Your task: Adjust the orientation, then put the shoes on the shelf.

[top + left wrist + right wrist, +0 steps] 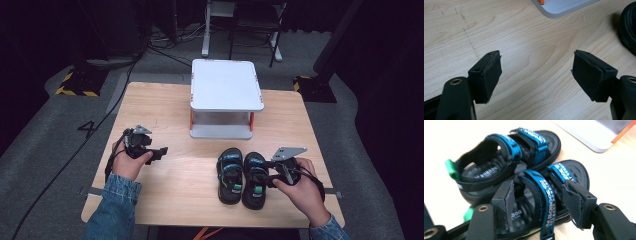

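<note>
Right tool (537, 200) | jaws apart astride near sandal (541, 202) strap, no grip | left tool (536, 75) open, empty | close squarely on strap.

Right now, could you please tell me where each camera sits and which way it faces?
High view: above the person's side, facing forward and down on the table; shows both forearms, hands, left claw, right claw, sandals, white stand.
Left gripper view: on the left claw, facing bare wood between its open jaws.
Right gripper view: on the right claw, jaws either side of the near sandal's strap.
Shared: the stand's corner and a sandal edge appear in both gripper views.
</note>
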Motion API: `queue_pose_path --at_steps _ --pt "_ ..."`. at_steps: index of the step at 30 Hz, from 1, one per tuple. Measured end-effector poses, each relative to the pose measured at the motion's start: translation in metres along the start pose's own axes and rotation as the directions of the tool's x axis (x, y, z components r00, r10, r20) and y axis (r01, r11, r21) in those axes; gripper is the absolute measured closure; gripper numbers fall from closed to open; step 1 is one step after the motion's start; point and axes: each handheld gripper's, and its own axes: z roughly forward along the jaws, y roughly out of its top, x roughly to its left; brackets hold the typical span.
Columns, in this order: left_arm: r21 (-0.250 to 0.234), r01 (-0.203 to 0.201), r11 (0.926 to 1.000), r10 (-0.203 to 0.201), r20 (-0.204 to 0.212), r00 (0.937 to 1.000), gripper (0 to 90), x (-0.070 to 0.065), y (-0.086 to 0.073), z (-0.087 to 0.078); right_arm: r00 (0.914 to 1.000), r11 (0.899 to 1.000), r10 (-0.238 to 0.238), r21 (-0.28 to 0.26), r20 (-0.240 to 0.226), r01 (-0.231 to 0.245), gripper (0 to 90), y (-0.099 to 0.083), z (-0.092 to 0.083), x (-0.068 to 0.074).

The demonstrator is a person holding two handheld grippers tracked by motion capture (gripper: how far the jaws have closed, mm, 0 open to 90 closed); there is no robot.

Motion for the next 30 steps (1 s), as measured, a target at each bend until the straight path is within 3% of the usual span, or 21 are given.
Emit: queue_pose_path --at_steps 4,6,9,11,12,14,15,17,18,19,25,26,29,30 --pt "-0.001 0.001 1.0 -0.001 0.0 1.0 24.1 0.0 -0.001 0.0 0.9991 0.999 0.033 -0.031 -0.028 -0.033 47.5 0.003 -0.008 0.005" --pt "-0.003 0.006 1.0 -0.006 -0.005 1.0 24.1 0.001 -0.001 -0.001 0.9915 0.993 0.089 -0.068 -0.095 -0.096 47.3 0.005 -0.007 0.011" --pt "-0.002 0.005 1.0 -0.005 -0.004 1.0 24.1 0.0 -0.002 -0.001 0.9903 0.994 0.091 -0.059 -0.106 -0.097 47.7 0.005 -0.004 0.015" --pt "-0.003 0.003 1.0 -0.003 -0.005 1.0 24.1 0.0 -0.002 -0.001 0.986 0.992 0.115 -0.045 -0.12 -0.122 48.5 0.004 0.0 0.018" --pt "-0.002 0.003 1.0 -0.003 -0.002 1.0 24.1 0.0 -0.002 -0.001 0.9776 0.986 0.155 -0.036 -0.143 -0.161 47.3 0.004 0.006 0.021" --pt "-0.002 0.007 1.0 -0.007 -0.006 1.0 24.1 0.0 -0.003 -0.001 0.9759 0.985 0.161 -0.033 -0.147 -0.168 47.2 0.004 0.008 0.023" --pt "-0.004 0.004 1.0 -0.004 -0.002 1.0 24.1 0.001 -0.003 -0.002 0.9644 0.978 0.208 0.003 -0.163 -0.21 46.7 0.004 0.013 0.026" --pt "-0.005 0.008 1.0 -0.008 -0.005 1.0 24.1 0.001 -0.003 -0.003 0.9594 0.974 0.223 0.015 -0.173 -0.224 46.2 0.003 0.015 0.027" --pt "-0.004 0.008 1.0 -0.008 -0.007 0.9999 24.1 0.001 -0.004 -0.003 0.95 0.965 0.261 0.027 -0.172 -0.26 45.2 0.002 0.018 0.027" --pt "-0.004 0.008 1.0 -0.008 -0.007 0.9999 24.1 0.001 -0.004 -0.003 0.9466 0.963 0.27 0.029 -0.177 -0.269 45.2 0.002 0.019 0.027" --pt "0.005 0.004 1.0 -0.004 -0.012 0.9999 24.1 0.0 -0.005 -0.002 0.9367 0.948 0.318 0.029 -0.148 -0.317 48.2 0.005 0.021 0.031" --pt "0.008 0.005 1.0 -0.005 -0.01 0.9999 24.1 0.0 -0.006 -0.002 0.9302 0.939 0.342 0.03 -0.133 -0.341 48.2 0.006 0.022 0.033" --pt "0.006 0.011 0.9999 -0.01 -0.015 0.9998 24.1 0.001 -0.009 -0.005 0.9289 0.936 0.353 0.028 -0.112 -0.352 48.2 0.007 0.023 0.036" --pt "0.004 0.017 0.9998 -0.017 -0.016 0.9997 24.1 0.001 -0.01 -0.006 0.934 0.939 0.344 0.028 -0.096 -0.343 48.1 0.008 0.024 0.038"
